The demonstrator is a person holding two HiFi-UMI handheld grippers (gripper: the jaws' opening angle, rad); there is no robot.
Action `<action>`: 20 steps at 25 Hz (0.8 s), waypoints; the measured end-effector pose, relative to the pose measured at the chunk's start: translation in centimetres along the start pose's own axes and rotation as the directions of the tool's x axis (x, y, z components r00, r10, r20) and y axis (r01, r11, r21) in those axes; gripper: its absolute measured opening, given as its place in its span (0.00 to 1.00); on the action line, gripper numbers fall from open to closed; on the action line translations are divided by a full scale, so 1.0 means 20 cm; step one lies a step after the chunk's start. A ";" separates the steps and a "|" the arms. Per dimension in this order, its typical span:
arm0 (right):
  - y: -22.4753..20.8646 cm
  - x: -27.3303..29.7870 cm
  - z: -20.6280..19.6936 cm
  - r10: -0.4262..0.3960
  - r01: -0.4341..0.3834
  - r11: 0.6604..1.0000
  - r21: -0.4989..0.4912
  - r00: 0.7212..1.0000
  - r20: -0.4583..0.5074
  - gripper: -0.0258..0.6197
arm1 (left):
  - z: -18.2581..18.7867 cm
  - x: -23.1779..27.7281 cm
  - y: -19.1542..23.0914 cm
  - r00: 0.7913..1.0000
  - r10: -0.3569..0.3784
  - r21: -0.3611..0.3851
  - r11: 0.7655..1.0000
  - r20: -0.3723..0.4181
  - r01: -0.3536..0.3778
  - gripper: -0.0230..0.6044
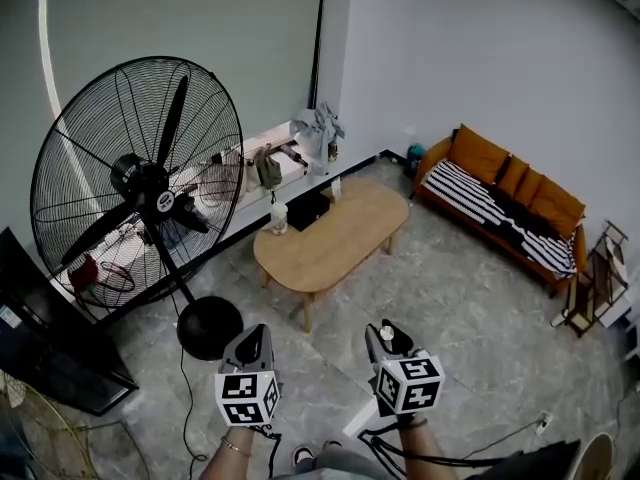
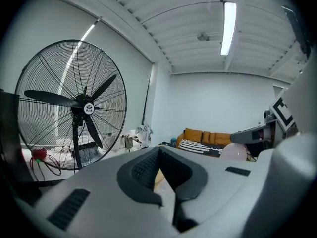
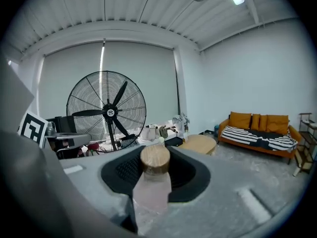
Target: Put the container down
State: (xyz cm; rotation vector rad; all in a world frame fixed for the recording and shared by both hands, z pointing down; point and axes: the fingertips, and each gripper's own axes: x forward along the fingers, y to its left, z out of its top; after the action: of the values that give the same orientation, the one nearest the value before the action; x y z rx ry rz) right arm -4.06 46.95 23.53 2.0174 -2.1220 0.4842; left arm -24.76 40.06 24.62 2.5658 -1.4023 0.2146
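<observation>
The container [image 3: 151, 185] is a pale pink translucent bottle with a round wooden lid [image 3: 155, 157]. It stands upright between the jaws of my right gripper [image 3: 153, 195], which is shut on its body. In the left gripper view the container [image 2: 233, 152] shows at the right, under the right gripper [image 2: 255, 133]. My left gripper [image 2: 168, 195] is shut with nothing in it. In the head view both grippers are held low above the floor, left gripper [image 1: 250, 346] and right gripper [image 1: 386, 336], short of a light wooden oval table [image 1: 335, 233]. The container is hard to make out there.
A large black standing fan [image 1: 140, 188] rises at the left, its base [image 1: 210, 326] near my left gripper. A white cup [image 1: 279, 218] stands on the table's far left end. An orange sofa [image 1: 505, 203] lines the right wall. Cables [image 1: 400, 448] trail on the grey floor.
</observation>
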 end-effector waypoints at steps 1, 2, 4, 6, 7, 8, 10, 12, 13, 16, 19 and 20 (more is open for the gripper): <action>0.00 0.00 -0.01 -0.001 0.001 1.000 0.003 1.000 -0.002 0.24 | 0.00 0.00 0.01 1.000 0.000 0.001 1.000 -0.003 0.000 0.03; 0.01 0.01 -0.01 -0.001 0.001 1.000 0.004 1.000 -0.004 0.24 | -0.01 0.00 0.02 1.000 -0.001 0.000 1.000 -0.006 0.001 0.03; 0.01 0.03 -0.02 0.000 0.000 1.000 0.008 1.000 -0.007 0.24 | -0.02 0.02 0.02 1.000 -0.005 -0.002 1.000 -0.013 0.005 0.03; 0.00 0.05 -0.03 0.000 0.000 1.000 0.015 1.000 -0.007 0.24 | -0.03 0.05 0.02 1.000 -0.010 0.002 1.000 -0.020 0.010 0.03; -0.02 0.07 -0.03 -0.002 0.002 1.000 0.017 1.000 -0.008 0.24 | -0.03 0.07 0.02 1.000 -0.011 0.003 1.000 -0.022 0.011 0.03; -0.03 0.09 -0.02 -0.005 0.005 1.000 0.018 1.000 -0.008 0.24 | -0.03 0.09 0.02 1.000 -0.012 0.003 1.000 -0.023 0.012 0.03; -0.06 0.14 -0.01 -0.009 0.010 1.000 0.020 1.000 -0.012 0.24 | -0.02 0.14 0.03 1.000 -0.011 0.003 1.000 -0.026 0.011 0.03; -0.08 0.19 0.01 -0.012 0.013 1.000 0.022 1.000 -0.014 0.24 | -0.01 0.20 0.05 1.000 -0.009 0.004 1.000 -0.030 0.009 0.03; -0.09 0.22 0.02 -0.013 0.014 1.000 0.022 1.000 -0.015 0.24 | 0.00 0.23 0.06 0.999 -0.008 0.004 1.000 -0.031 0.008 0.03; -0.15 0.31 0.07 -0.014 0.014 1.000 0.021 1.000 -0.012 0.24 | 0.04 0.34 0.07 1.000 -0.002 0.004 1.000 -0.028 0.002 0.03; -0.21 0.40 0.11 -0.007 0.007 1.000 0.016 1.000 -0.014 0.24 | 0.08 0.46 0.07 1.000 0.002 -0.003 1.000 -0.021 -0.002 0.03; -0.24 0.43 0.13 -0.004 0.004 1.000 0.014 1.000 -0.017 0.24 | 0.09 0.50 0.06 1.000 0.002 -0.004 1.000 -0.021 -0.003 0.03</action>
State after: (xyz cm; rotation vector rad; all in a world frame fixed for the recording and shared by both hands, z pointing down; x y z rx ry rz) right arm 0.34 37.84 24.67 2.0171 -2.1101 0.5152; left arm -20.42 30.80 25.29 2.5513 -1.3974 0.2376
